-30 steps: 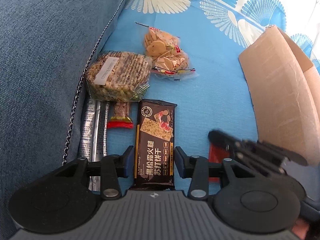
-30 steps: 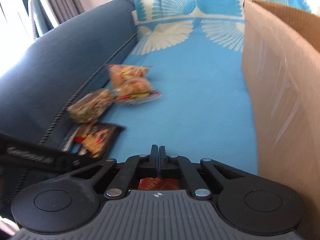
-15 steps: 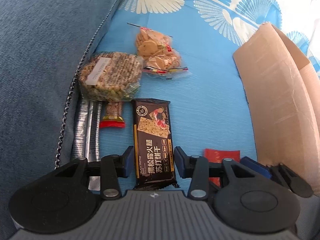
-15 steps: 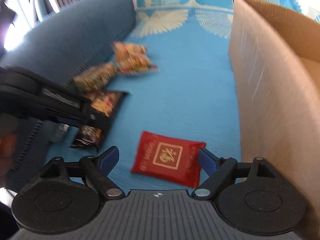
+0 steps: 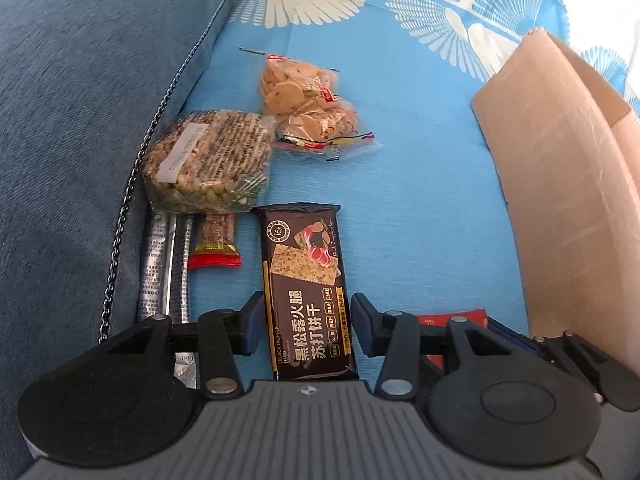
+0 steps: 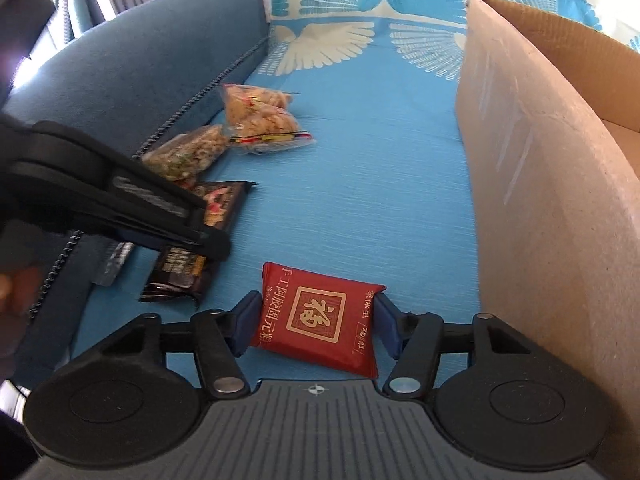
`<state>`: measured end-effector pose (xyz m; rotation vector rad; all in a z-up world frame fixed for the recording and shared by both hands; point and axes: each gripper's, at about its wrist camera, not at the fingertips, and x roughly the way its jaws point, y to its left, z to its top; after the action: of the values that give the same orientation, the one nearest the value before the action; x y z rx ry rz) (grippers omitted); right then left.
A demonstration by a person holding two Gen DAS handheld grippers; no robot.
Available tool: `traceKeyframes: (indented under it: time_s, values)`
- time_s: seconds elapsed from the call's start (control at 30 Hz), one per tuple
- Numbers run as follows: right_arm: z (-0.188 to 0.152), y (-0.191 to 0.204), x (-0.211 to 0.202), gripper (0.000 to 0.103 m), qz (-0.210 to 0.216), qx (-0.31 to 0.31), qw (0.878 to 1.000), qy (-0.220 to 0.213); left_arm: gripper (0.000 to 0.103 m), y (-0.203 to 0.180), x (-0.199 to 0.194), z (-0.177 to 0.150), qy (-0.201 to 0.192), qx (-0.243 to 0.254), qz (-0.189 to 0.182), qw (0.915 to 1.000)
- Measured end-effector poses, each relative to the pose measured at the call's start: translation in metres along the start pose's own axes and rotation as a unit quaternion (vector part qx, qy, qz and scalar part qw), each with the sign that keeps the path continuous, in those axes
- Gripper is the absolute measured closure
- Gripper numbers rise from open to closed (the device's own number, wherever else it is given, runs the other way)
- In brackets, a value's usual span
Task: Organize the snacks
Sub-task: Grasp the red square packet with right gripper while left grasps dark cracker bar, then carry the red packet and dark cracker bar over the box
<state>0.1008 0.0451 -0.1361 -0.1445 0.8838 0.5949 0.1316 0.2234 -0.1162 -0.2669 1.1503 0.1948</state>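
Observation:
Snacks lie on a blue sofa seat. My left gripper (image 5: 307, 324) is open, its fingers on either side of a black cracker packet (image 5: 306, 284) with small gaps. My right gripper (image 6: 316, 326) is closed down on a red square packet (image 6: 320, 318), both pads touching its edges; the packet still rests on the seat. It also shows in the left wrist view (image 5: 452, 316). A cardboard box (image 6: 540, 168) stands open at the right. The left gripper's body shows in the right wrist view (image 6: 120, 204), above the black packet (image 6: 200, 248).
A nut bar in clear wrap (image 5: 208, 164), a bag of biscuits (image 5: 308, 108), a small red-ended bar (image 5: 216, 240) and silver sticks (image 5: 164, 268) lie by the sofa back (image 5: 80, 100). The box wall (image 5: 560, 184) is close on the right.
My right gripper was shut, opened wide over the red packet, and has now closed in until its pads touch the packet's sides. The left gripper has stayed open over the black packet.

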Motion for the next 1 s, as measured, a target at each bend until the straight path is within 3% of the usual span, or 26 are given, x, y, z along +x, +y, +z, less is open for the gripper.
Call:
traceKeyframes:
  time_s: [0.1, 0.3, 0.5, 0.73, 1.0]
  values:
    - [-0.002, 0.006, -0.009, 0.042, 0.006, -0.014, 1.0, -0.013, 0.06, -0.003, 0.0, -0.002, -0.002, 0.015, 0.013, 0.9998]
    - [-0.01, 0.014, -0.03, 0.042, 0.015, -0.023, 0.999, -0.039, 0.061, 0.0, -0.011, -0.011, -0.012, 0.015, 0.009, 0.9998]
    - [-0.02, 0.019, -0.067, 0.042, 0.021, -0.041, 0.994, -0.102, 0.061, 0.001, -0.049, -0.024, -0.089, 0.011, -0.015, 0.9959]
    - [-0.033, 0.018, -0.116, 0.042, 0.026, -0.07, 0.981, -0.181, 0.061, -0.005, -0.094, -0.041, -0.176, -0.017, -0.039, 0.9834]
    - [-0.033, -0.021, -0.17, 0.042, 0.007, -0.053, 0.967, -0.251, 0.061, -0.02, -0.118, -0.052, -0.236, 0.001, -0.041, 0.971]
